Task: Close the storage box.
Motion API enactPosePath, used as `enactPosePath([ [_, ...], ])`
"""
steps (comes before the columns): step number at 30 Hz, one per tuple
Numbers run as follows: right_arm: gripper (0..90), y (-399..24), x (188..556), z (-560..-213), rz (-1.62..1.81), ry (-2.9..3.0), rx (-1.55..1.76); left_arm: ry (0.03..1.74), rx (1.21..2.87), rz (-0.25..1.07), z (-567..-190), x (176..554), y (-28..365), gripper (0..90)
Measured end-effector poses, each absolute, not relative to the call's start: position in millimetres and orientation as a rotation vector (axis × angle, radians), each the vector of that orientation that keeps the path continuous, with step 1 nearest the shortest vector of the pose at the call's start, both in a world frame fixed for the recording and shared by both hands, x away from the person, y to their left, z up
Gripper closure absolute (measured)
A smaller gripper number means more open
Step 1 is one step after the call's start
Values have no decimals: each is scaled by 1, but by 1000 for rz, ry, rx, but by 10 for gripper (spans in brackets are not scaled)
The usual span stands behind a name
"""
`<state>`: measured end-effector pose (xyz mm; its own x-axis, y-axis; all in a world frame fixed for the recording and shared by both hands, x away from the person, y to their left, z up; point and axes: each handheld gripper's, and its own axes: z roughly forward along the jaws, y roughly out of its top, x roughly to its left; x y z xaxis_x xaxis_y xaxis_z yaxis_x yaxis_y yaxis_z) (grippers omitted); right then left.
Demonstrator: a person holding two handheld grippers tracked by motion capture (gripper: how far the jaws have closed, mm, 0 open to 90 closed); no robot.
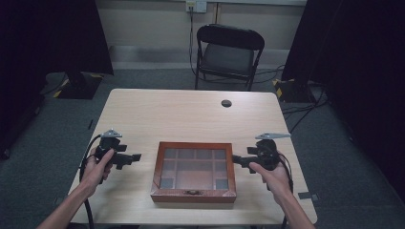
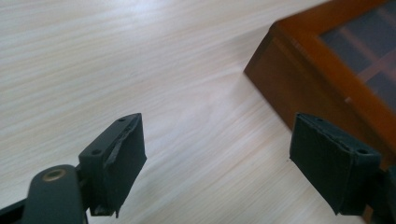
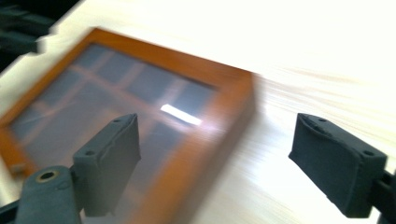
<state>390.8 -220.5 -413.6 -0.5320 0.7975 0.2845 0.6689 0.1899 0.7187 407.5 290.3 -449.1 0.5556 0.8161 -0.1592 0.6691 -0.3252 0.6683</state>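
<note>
High view has your left gripper (image 1: 136,157) held just off the left side of one shallow, square, reddish-brown wooden box with a glass lid (image 1: 194,172), its jaws spread and gripping nothing. Your left hand (image 1: 99,165) wraps the handle, and a grey three-cornered plate sits on top of the tool. Your right gripper (image 1: 235,160) mirrors it at the box's right side, jaws likewise parted and empty, with your right hand (image 1: 269,172) behind it.

Left gripper view shows your two black padded jaws wide apart over bare wood, with one corner of the box (image 2: 327,70) just beyond the right-hand pad; whether that pad touches the box's wall you cannot tell from here.

Right gripper view, blurred, shows your two pads apart with the box's edge and glass lid (image 3: 140,107) lying between and beyond them, neither pad pressing on it.

Through the glass you can count a grid of compartments, three across; their contents are too dim to make out. The box rests lid shut near your edge of one pale rectangular wooden table (image 1: 181,114), with a small dark clasp at its near side. One round dark hole (image 1: 226,103) marks the table's far side. One black folding chair (image 1: 228,53) stands behind the table.
</note>
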Motion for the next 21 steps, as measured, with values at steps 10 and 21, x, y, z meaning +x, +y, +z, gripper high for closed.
enactPosePath([
  [10,153,-265,395,-466,855,2111,1752,1265,2105,489,-477,406,290,161],
  [21,134,-255,394,-486,728,2091,1632,1308,2092,502,-494,410,297,135],
])
